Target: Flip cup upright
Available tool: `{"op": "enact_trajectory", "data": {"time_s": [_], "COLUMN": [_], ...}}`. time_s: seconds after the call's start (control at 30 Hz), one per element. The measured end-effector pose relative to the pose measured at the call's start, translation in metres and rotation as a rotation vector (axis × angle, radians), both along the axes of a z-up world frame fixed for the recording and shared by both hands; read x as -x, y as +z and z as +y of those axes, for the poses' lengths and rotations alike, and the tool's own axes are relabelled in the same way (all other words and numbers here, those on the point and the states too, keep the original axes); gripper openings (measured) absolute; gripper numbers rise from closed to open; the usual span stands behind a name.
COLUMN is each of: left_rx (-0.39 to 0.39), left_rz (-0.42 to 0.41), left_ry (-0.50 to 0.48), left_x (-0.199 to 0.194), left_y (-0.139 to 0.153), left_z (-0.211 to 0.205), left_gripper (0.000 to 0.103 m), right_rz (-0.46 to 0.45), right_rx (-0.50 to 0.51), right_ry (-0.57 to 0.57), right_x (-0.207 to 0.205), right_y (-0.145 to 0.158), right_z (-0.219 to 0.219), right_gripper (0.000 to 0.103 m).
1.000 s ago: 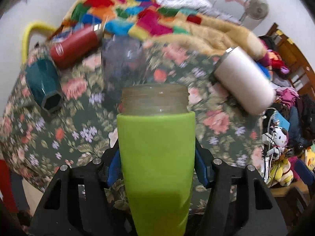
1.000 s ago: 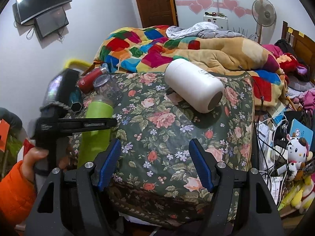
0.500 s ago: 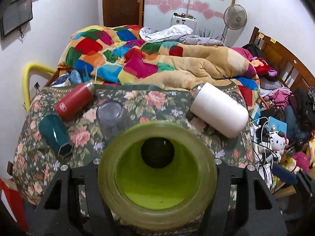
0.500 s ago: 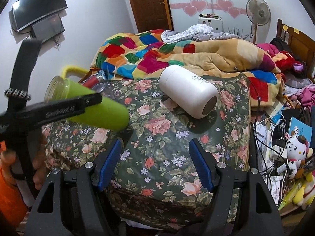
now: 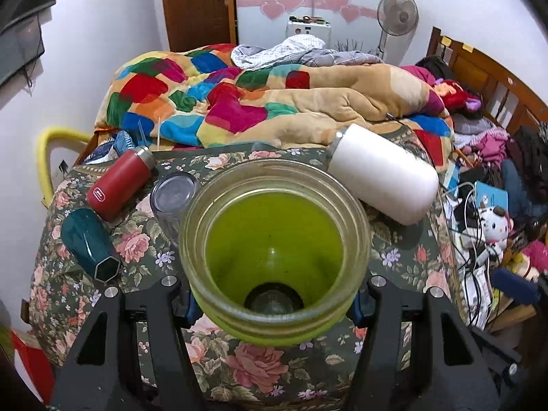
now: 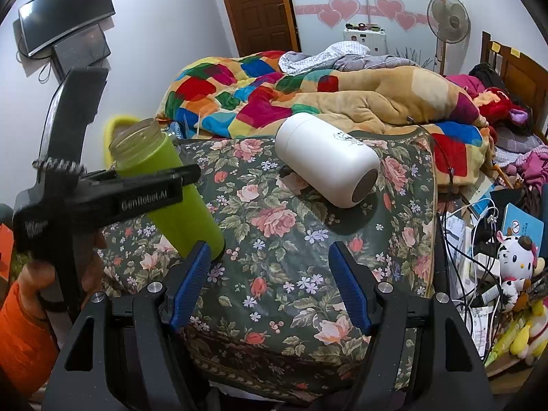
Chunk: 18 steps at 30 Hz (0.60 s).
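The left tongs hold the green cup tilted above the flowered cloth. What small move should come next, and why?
Probably finish rotating the green cup upright, then lower it. The left tongs grip it tilted, mouth up and base low, above the flowered cloth; the right tongs are open and empty.

Open floral cloth lies along the desk's (image 6: 308, 274) near edge, in front of the wide-open right claw (image 6: 270, 284). The white flask (image 6: 325, 167) blocks the far right part. At the left edge crowd the teal cup (image 5: 90, 245), red flask (image 5: 118, 185) and clear glass (image 5: 173, 195).
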<state>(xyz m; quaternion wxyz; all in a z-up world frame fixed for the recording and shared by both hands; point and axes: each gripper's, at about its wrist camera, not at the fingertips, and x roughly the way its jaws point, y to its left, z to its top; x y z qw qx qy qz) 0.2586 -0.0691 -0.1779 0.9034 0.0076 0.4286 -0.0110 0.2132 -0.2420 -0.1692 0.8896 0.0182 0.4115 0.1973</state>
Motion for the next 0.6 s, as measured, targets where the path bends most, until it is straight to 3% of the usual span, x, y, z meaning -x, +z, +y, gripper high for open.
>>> {"op": "enact_trajectory", "data": {"time_s": [0.33, 0.43, 0.6], "left_rx": [0.049, 0.058, 0.053], "left_rz": [0.057, 0.022, -0.127], "left_ry": [-0.022, -0.042, -0.057], "left_x": [0.011, 0.031, 0.078], "left_y": [0.006, 0.023, 0.074], "left_z": [0.009, 0.012, 0.022], "left_gripper": [0.064, 0.064, 0.066], "right_rz": [-0.044, -0.085, -0.184], "right_rx": [0.003, 0.007, -0.017], "right_ry": [0.000, -0.001, 0.001], "right_x": [0.015, 0.024, 0.046], "right_y": [0.019, 0.034, 0.069], "right_z": [0.002, 0.002, 0.003], "right_gripper": [0.068, 0.068, 0.068]}}
